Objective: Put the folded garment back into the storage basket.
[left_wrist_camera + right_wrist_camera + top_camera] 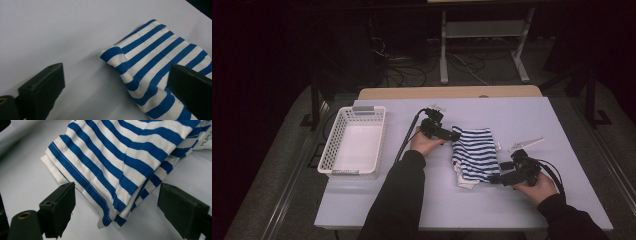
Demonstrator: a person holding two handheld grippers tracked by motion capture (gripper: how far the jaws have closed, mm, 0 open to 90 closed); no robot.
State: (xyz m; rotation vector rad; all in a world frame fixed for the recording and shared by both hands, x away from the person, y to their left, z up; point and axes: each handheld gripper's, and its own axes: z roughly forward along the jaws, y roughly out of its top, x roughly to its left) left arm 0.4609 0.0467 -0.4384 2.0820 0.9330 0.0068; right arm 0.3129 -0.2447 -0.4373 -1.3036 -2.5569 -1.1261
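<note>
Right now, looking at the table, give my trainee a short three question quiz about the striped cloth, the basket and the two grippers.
1. True or false: the folded blue-and-white striped cloth lies inside the white plastic lattice basket.
2. Multiple choice: the left gripper is at the cloth's A) far left corner, B) near right corner, C) middle.
3. Fill in: both the left gripper and the right gripper have their jaws ____.

Key:
1. False; it lies on the pale table, right of the basket.
2. A.
3. Open, with a cloth corner between each pair.
</note>
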